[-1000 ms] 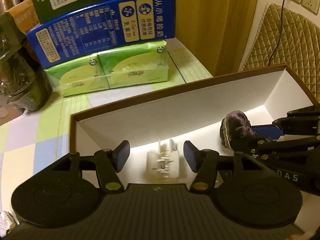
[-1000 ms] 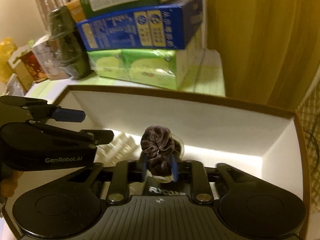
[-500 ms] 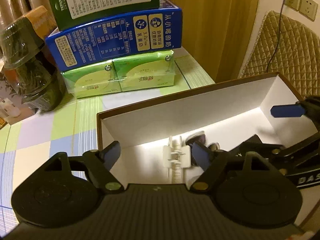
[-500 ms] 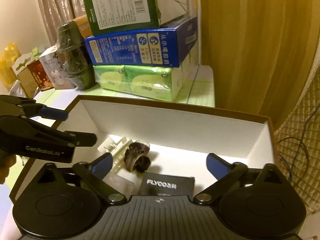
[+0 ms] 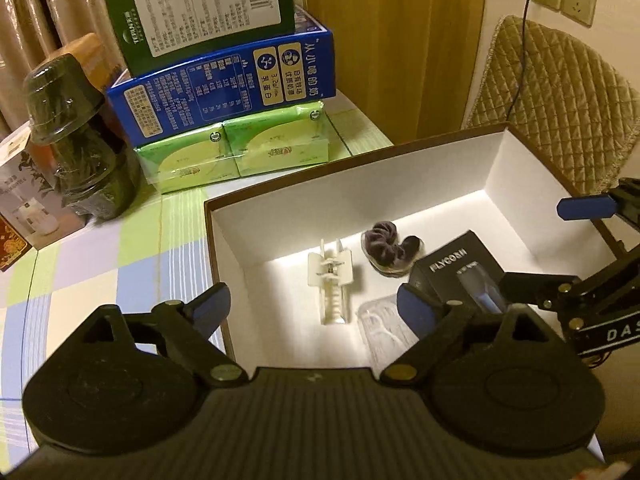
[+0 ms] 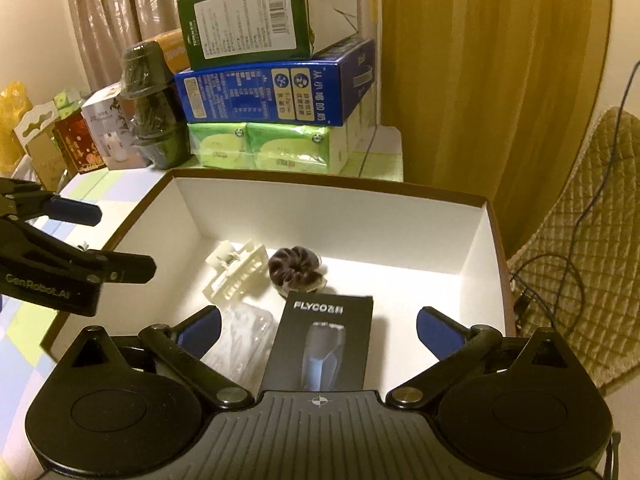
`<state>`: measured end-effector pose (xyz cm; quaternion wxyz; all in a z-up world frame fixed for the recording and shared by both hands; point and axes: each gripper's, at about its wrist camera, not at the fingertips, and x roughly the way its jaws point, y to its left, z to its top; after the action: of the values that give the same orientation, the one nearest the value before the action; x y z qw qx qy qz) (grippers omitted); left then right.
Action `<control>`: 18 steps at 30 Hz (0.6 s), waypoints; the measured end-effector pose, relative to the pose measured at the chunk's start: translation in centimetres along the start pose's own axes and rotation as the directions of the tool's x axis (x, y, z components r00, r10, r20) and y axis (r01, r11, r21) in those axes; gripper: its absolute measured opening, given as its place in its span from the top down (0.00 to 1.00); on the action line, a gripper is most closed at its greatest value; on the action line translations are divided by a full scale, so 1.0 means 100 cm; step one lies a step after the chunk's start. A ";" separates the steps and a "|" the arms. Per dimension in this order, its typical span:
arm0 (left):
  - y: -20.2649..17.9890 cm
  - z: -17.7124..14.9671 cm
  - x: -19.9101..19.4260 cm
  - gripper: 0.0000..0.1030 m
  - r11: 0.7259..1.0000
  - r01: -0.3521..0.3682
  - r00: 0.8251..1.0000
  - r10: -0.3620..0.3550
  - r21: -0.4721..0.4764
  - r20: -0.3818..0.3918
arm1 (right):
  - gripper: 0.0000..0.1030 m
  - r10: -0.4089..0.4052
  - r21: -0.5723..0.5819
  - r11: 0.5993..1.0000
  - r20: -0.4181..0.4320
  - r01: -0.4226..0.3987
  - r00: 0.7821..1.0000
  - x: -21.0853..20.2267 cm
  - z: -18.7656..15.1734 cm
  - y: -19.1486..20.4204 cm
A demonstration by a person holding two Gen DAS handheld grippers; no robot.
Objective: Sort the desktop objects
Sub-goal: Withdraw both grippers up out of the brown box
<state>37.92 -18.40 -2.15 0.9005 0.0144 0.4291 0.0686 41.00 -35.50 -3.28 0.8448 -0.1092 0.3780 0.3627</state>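
Observation:
A white box with a brown rim [image 5: 304, 176] [image 6: 320, 184] holds a white hair claw clip [image 5: 330, 280] [image 6: 236, 276], a dark purple scrunchie [image 5: 384, 242] [image 6: 294, 266], a black FLYCO shaver box [image 5: 460, 268] [image 6: 324, 340] and a clear plastic packet [image 5: 380, 328] [image 6: 248, 336]. My left gripper [image 5: 314, 306] [image 6: 108, 240] hovers above the box's near left corner. Its jaws are opening with nothing between them. Wide open and empty, my right gripper [image 6: 320, 326] [image 5: 560, 244] hangs over the shaver box.
Behind the box is a stack of a green carton [image 5: 200, 16], a blue milk carton [image 5: 224, 88] and green tissue packs [image 5: 236, 156]. A dark wrapped jar [image 5: 76, 140] stands to the left on the checked tablecloth [image 5: 100, 272]. A quilted chair [image 5: 560, 100] stands to the right.
Both grippers rose and drew back from the box floor. The right one opened and let go of the scrunchie, which now lies in the box. The left jaws widened away from the clip.

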 end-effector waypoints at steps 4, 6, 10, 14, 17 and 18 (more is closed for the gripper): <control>-0.001 -0.009 -0.017 0.12 1.000 -0.014 1.000 0.014 -0.005 0.009 | 0.02 -0.015 0.003 1.000 0.019 0.015 1.000 -0.012 -0.008 0.007; -0.002 -0.014 -0.025 0.09 1.000 -0.017 1.000 0.017 -0.012 0.014 | 0.02 -0.016 0.007 1.000 0.030 0.016 0.999 -0.019 -0.011 0.010; -0.003 -0.025 -0.041 0.08 1.000 -0.016 1.000 0.017 -0.024 0.025 | 0.02 -0.008 0.029 1.000 0.048 0.007 0.999 -0.033 -0.020 0.019; -0.003 -0.037 -0.056 0.08 0.999 -0.027 0.999 0.028 -0.038 0.029 | 0.02 -0.006 0.028 1.000 0.057 0.004 0.998 -0.046 -0.028 0.030; -0.003 -0.046 -0.066 0.08 0.998 -0.032 0.999 0.033 -0.049 0.031 | 0.02 -0.005 0.031 1.000 0.064 0.003 0.998 -0.055 -0.033 0.037; -0.003 -0.049 -0.069 0.08 0.998 -0.032 0.999 0.033 -0.051 0.033 | 0.02 -0.006 0.034 0.999 0.066 0.004 0.998 -0.058 -0.034 0.039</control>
<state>29.86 -19.76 0.02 0.9065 0.0000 0.4118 0.0937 33.74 -37.36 -1.08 0.8595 -0.0836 0.3556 0.3576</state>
